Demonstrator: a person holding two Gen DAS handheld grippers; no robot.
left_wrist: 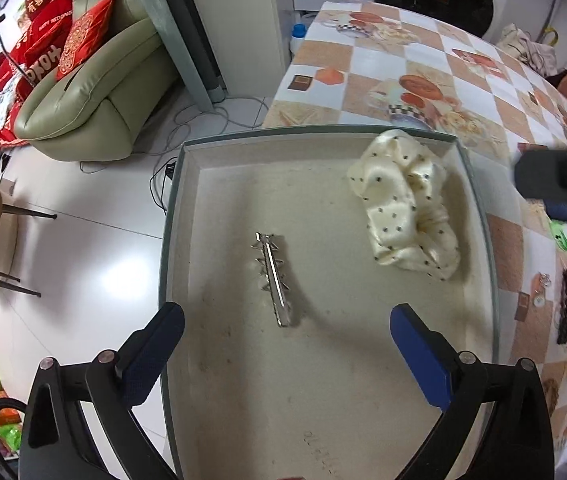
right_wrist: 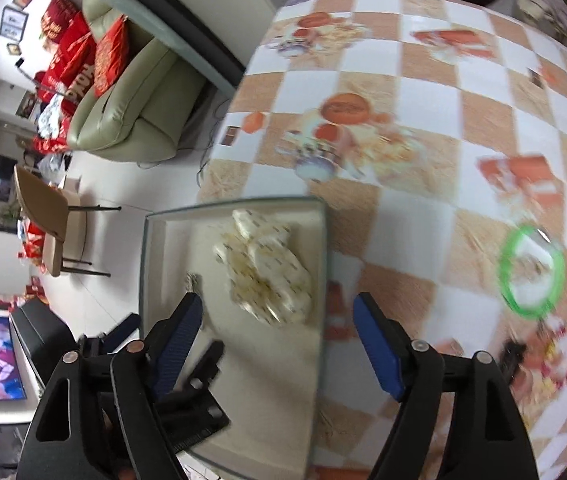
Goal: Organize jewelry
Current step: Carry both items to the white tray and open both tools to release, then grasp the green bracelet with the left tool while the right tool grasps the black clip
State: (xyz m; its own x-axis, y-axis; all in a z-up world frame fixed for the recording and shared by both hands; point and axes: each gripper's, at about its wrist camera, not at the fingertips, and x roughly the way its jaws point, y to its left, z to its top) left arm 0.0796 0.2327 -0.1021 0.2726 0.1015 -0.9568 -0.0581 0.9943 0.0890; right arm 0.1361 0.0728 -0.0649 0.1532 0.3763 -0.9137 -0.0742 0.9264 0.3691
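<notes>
in the middle of the left wrist view sits a shallow grey tray (left_wrist: 187,216) on the checked worktop (left_wrist: 423,68). a silver hair clip (left_wrist: 274,278) lies flat on the tray floor near the centre, and a cream dotted scrunchie (left_wrist: 407,204) is bunched toward the tray's upper right corner, well apart from the clip. the left tongs (left_wrist: 287,344) hang over the tray's near end, spread wide and holding nothing, the clip's lower tip just between the fingers. at the right edge of that view more hair pieces lie on the worktop, too small to name. in the blurred right wrist view the right tongs (right_wrist: 277,334) are also wide and empty, straddling the tray's right rim (right_wrist: 323,280), with a green ring (right_wrist: 531,270) on the worktop to the right.
</notes>
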